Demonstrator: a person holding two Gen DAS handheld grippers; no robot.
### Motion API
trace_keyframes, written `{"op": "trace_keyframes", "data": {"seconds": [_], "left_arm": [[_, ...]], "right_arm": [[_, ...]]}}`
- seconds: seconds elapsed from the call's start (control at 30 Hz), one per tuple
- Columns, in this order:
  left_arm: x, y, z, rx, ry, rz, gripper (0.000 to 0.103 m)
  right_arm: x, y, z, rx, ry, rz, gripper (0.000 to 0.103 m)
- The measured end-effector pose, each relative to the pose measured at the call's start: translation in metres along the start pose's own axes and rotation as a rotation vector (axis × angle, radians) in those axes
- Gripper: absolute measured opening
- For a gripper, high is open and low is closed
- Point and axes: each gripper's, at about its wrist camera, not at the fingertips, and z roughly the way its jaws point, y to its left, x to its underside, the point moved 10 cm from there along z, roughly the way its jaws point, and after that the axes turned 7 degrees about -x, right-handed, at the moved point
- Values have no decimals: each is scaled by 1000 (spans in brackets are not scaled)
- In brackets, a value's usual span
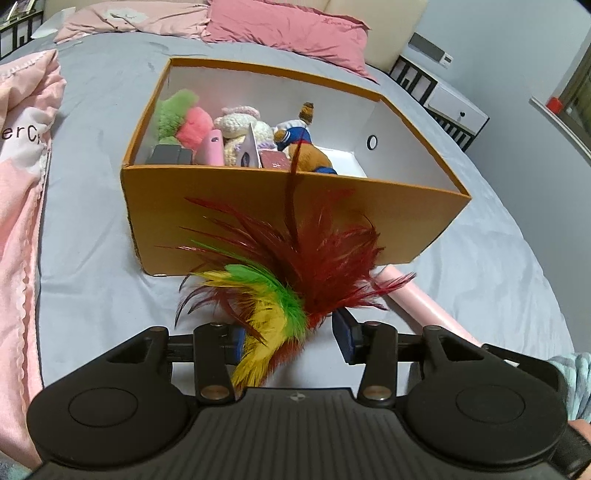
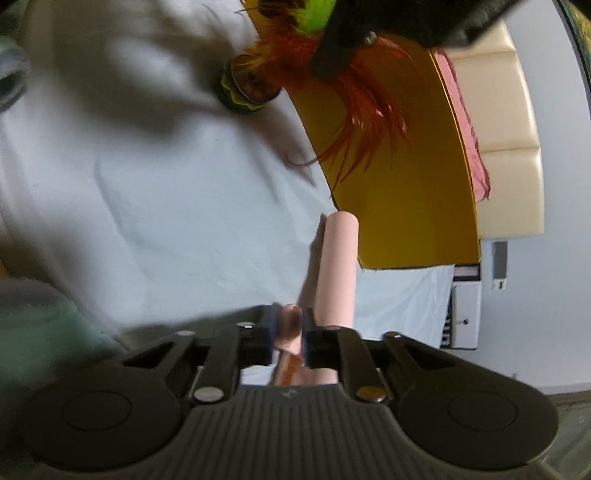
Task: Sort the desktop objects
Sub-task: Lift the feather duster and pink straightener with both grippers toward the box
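Note:
A feather shuttlecock (image 1: 314,266) with red, green and yellow plumes lies on the grey bed sheet (image 1: 92,277), just in front of an orange box (image 1: 184,221). My left gripper (image 1: 291,339) is open around its feathers; the right pad stands clear of them. In the right wrist view the shuttlecock's round base (image 2: 247,88) rests on the sheet beside the box (image 2: 406,203). A pink cylinder (image 2: 338,266) lies along the box's front wall. My right gripper (image 2: 290,332), rolled on its side, is shut on a blurred pinkish-brown strap-like piece (image 2: 290,321) at the cylinder's near end.
The box holds several plush toys (image 1: 184,118), a pink case (image 1: 212,147) and small dark items. Pink pillows (image 1: 288,29) lie beyond it and a pink blanket (image 1: 22,184) runs along the left. A white nightstand (image 1: 454,107) stands off the bed's far right.

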Motion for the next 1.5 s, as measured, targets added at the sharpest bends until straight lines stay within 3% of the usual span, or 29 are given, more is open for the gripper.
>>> {"op": "trace_keyframes", "data": {"seconds": [0.2, 0.3, 0.43, 0.63, 0.83, 0.9, 1.07, 1.27, 1.4, 1.47, 1.5], "left_arm": [[-1, -2, 0, -1, -8, 6, 52], [-1, -2, 1, -4, -7, 3, 52], [-1, -1, 2, -3, -9, -1, 52], [-2, 0, 5, -10, 0, -1, 52], [-4, 1, 8, -27, -8, -9, 52], [-6, 4, 7, -33, -22, -22, 52], [-12, 6, 14, -74, -46, -24, 58], [-15, -7, 31, -152, -60, 98, 58], [-18, -9, 32, -170, -84, 114, 58], [-17, -11, 30, -167, -91, 130, 49], [-16, -12, 29, -168, -93, 142, 36]], "right_arm": [[1, -39, -22, -55, -113, 206, 6], [10, -52, -32, -190, -158, 416, 5], [30, -86, -19, -391, -148, 688, 5], [69, -114, 9, -583, -131, 981, 6], [77, -109, 33, -745, -86, 1101, 25], [80, -109, 42, -738, -63, 1138, 23], [82, -109, 48, -814, -105, 1248, 18], [82, -110, 45, -870, -152, 1319, 14], [89, -114, 36, -891, -169, 1349, 13], [90, -116, 36, -896, -180, 1364, 13], [92, -117, 34, -895, -185, 1365, 13]]}}
